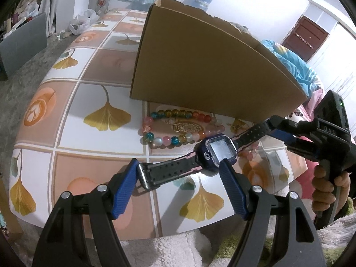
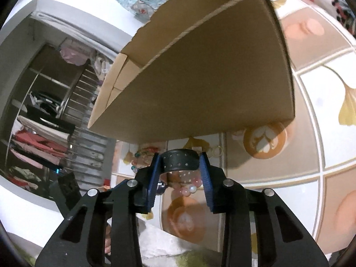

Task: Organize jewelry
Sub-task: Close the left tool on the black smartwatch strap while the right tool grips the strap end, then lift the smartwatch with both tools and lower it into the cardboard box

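Mid-handoff: my right gripper (image 2: 179,166) clamps one strap end of the smartwatch (image 1: 213,150); my left gripper (image 1: 179,173) brackets buckle and case, jaws wide. Next, I judge, lift it into the cardboard box (image 1: 207,66) at twelve o'clock, clearing the bead bracelets (image 1: 169,126).

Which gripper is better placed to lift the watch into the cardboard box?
Probably the right gripper: its pads pinch the watch strap. The left gripper only straddles the buckle end, jaws wide. The box stands just behind.

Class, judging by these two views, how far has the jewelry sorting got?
Done: nothing visibly boxed; the cardboard box hides its inside. In hand: the right gripper grips the watch by its strap; the left gripper stands open around it. Left: beaded bracelets on the table.
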### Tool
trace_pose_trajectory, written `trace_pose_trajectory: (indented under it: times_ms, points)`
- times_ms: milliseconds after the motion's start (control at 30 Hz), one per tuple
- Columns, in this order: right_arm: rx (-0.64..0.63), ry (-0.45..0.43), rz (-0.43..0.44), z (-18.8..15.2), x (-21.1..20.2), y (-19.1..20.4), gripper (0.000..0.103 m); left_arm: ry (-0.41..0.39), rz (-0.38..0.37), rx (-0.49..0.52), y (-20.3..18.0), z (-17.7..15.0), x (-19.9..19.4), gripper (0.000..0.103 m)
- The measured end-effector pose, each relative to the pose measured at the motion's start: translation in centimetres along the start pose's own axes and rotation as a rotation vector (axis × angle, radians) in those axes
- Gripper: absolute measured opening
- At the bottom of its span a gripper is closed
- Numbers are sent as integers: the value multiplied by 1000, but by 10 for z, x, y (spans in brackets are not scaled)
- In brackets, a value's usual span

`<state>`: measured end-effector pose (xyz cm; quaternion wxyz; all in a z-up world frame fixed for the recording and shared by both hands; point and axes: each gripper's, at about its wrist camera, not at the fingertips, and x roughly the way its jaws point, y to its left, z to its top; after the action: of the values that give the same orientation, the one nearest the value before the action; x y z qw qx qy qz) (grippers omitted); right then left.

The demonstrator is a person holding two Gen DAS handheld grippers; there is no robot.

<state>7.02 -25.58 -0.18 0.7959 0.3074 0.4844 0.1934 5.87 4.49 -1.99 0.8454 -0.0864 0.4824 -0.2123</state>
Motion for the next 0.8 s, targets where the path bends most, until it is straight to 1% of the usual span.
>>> trace_pose_trajectory:
  times_ms: [67, 167, 367, 400, 500, 533, 600, 667, 800]
  points:
    - [-29, -2, -11, 1, 3, 6, 23, -3, 6, 6, -2, 0, 0, 72]
    - [-63, -1, -11, 2, 8, 16, 18, -4, 17, 17, -4, 0, 1, 72]
    - [-80, 1, -12, 3, 7, 19, 16, -1, 34, 8, -2, -2, -5, 72]
    - [-79, 1, -14, 2, 13, 23, 16, -2, 40, 1, 1, -3, -7, 72]
    - [-78, 2, -12, 1, 14, 21, 15, -6, 58, -25, 9, -5, -15, 71]
    - [-78, 3, -10, 2, 14, 20, 15, -5, 63, -29, 10, -7, -17, 70]
    - [-80, 4, -5, 1, 11, 18, 15, 3, 71, -34, 12, -9, -18, 62]
    - [-84, 7, -2, 1, 12, 19, 15, 14, 78, -35, 13, -12, -17, 57]
    - [-92, 11, 2, -1, 12, 20, 15, 16, 106, -26, 9, -13, -15, 53]
